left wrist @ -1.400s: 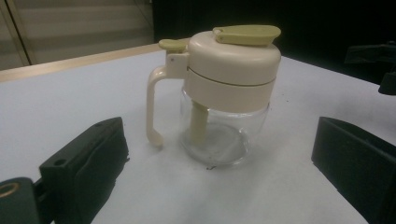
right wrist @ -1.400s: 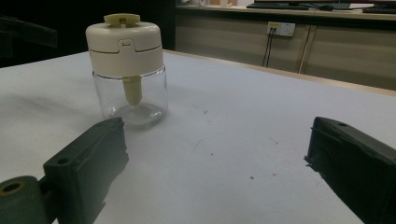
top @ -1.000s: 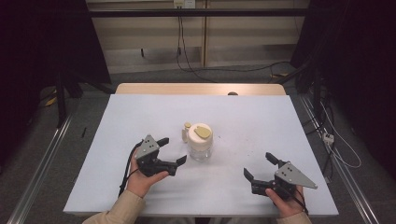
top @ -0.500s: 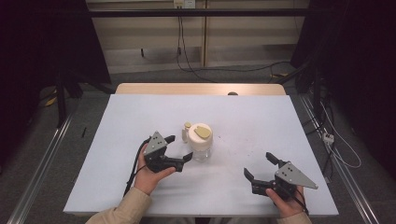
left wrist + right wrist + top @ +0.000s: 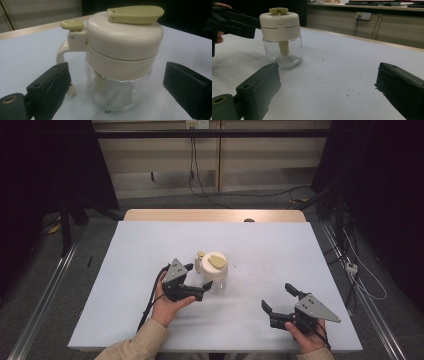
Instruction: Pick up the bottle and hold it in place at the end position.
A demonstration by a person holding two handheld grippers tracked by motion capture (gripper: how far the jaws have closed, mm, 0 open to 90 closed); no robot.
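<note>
1. One little jar (image 5: 117,62) is what I am after. It stands upright near the middle of the white worktop (image 5: 280,250).
2. Its bottom part is clear glass, round and smooth. I can see through it, and it looks empty except for a small cream stem hanging inside.
3. Its top is a fat cream plastic cap with a curved handle (image 5: 62,50) on one side, a small round button by the handle, and a flat yellow-green flap (image 5: 135,13) on top.
4. My left claw (image 5: 197,279) is wide apart, with one jaw on each side of the jar. The jaws are just beside the glass, not touching it yet.
5. I think this is the reaching step, just before the grab. Next I should push in a bit and close slowly on the glass. Glass is slippery, so I must squeeze gently and keep the jar straight.
6. My right claw (image 5: 281,301) is wide apart too. It holds nothing and waits well apart from the jar, low over the worktop.
7. Both claws have black, blocky jaws with flat pads.
</note>
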